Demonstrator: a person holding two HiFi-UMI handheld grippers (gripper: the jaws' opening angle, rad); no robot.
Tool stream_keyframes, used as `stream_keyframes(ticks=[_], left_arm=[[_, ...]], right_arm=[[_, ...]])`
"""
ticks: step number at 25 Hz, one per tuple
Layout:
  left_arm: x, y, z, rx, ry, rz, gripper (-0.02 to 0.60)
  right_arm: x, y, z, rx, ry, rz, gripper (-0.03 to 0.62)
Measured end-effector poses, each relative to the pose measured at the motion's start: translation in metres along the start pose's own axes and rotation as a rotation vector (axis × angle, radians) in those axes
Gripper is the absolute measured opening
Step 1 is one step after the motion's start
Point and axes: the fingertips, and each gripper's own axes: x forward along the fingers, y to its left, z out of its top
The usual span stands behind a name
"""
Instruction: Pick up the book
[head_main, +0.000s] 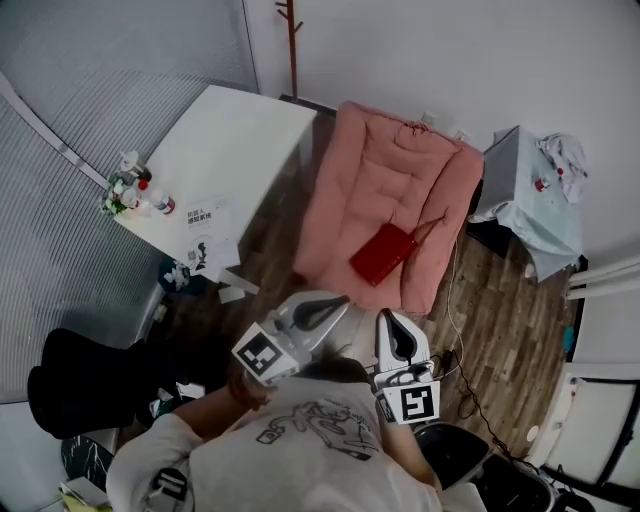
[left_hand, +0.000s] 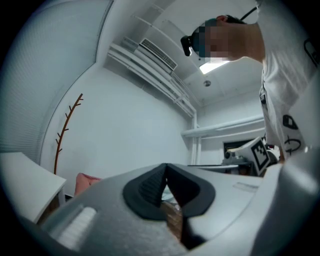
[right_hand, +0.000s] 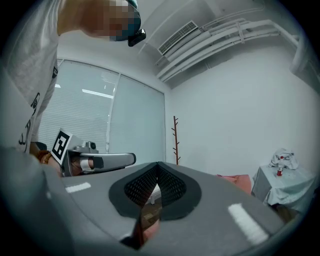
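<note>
Two grippers were held out level in front of the person, both empty. The left gripper (head_main: 336, 302) had its fingers (left_hand: 150, 186) pressed together at the tips with nothing between them. The right gripper (head_main: 389, 318) likewise showed its fingers (right_hand: 172, 187) closed on nothing.

The book (head_main: 383, 253), red, lay flat on a pink cushion (head_main: 375, 160) spread on the wooden floor (head_main: 500, 310). It sat toward the cushion's near edge, a little beyond both grippers and touched by neither.

Left of the cushion stood a white counter (head_main: 240, 130). A printed sheet (head_main: 205, 235) lay at its near end, and what seemed to be a few small bottles (head_main: 135, 190) stood at its left corner. To the far right, a small stand (head_main: 505, 170) draped in pale cloth stood against the wall.
</note>
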Motion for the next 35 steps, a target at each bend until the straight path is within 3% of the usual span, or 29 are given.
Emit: stream_keyframes(ticks=[13, 28, 35], left_arm=[[0.062, 0.029, -0.020, -0.027, 0.039, -0.011, 0.002], [0.228, 0.084, -0.049, -0.018, 0.103, 0.016, 0.002], [0.281, 0.095, -0.053, -0.010, 0.103, 0.029, 0.002]], right_arm=[[0.028, -0.063, -0.017, 0.030, 0.027, -0.011, 0.006], [0.078, -0.229, -0.025, 0.048, 0.032, 0.016, 0.006], [0.090, -0.280, -0.028, 0.054, 0.040, 0.040, 0.006]])
